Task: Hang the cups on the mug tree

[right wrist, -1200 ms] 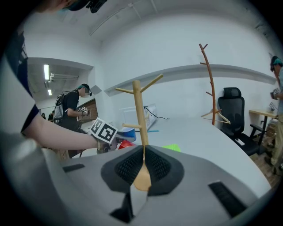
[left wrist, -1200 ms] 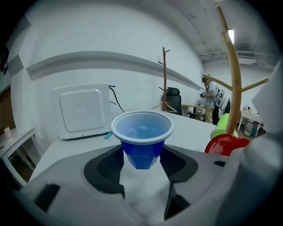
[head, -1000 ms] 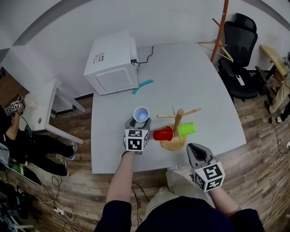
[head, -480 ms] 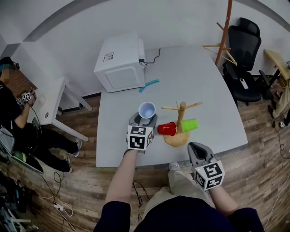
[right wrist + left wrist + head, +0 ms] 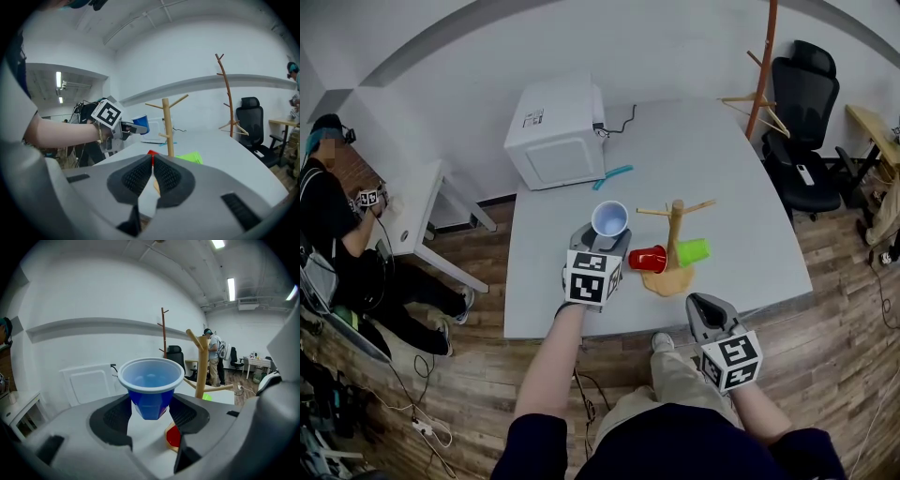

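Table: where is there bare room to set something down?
The widest bare stretch of the table lies beyond the mug tree, right of the white box. Another runs along the table's left edge, nearer than the box. It is crowded round the tree's base, where the red cup and green cup lie.

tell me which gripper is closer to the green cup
Right. The right gripper, shut and empty, is just short of the green cup; the left gripper, holding the blue cup, is off past the red cup.
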The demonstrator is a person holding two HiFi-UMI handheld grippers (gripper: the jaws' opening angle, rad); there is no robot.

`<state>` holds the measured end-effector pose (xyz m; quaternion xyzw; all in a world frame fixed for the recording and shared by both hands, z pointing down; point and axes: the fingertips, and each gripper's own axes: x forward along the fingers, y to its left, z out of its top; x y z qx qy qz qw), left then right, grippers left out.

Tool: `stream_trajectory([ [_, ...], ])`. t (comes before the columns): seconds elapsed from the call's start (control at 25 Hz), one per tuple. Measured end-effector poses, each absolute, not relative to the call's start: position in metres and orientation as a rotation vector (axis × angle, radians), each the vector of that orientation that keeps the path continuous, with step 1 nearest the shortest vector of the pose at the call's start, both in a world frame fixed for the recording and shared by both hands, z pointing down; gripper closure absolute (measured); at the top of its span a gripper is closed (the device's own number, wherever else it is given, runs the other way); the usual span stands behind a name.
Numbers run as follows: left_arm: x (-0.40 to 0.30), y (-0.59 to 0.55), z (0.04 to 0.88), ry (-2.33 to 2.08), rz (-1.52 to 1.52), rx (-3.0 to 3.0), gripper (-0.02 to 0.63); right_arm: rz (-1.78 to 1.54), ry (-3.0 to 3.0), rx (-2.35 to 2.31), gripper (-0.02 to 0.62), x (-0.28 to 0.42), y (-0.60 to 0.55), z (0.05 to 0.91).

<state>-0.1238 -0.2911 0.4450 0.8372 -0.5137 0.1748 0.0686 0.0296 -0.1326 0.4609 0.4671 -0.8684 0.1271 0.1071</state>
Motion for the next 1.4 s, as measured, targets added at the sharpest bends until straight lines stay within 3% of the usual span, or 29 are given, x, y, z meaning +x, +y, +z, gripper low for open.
stream_trajectory([
  [0.88, -0.110, -0.279, 0.411, -1.609, 0.661, 2.592, 0.344, 0.314, -2.585, 1.414, 0.561, 0.037, -0.112, 0.441],
  [1.4, -0.111, -0.286, 0.409, -1.730, 1.098, 2.566, 0.344, 0.287, -2.594, 1.414, 0.561, 0.039, -0.106, 0.434],
])
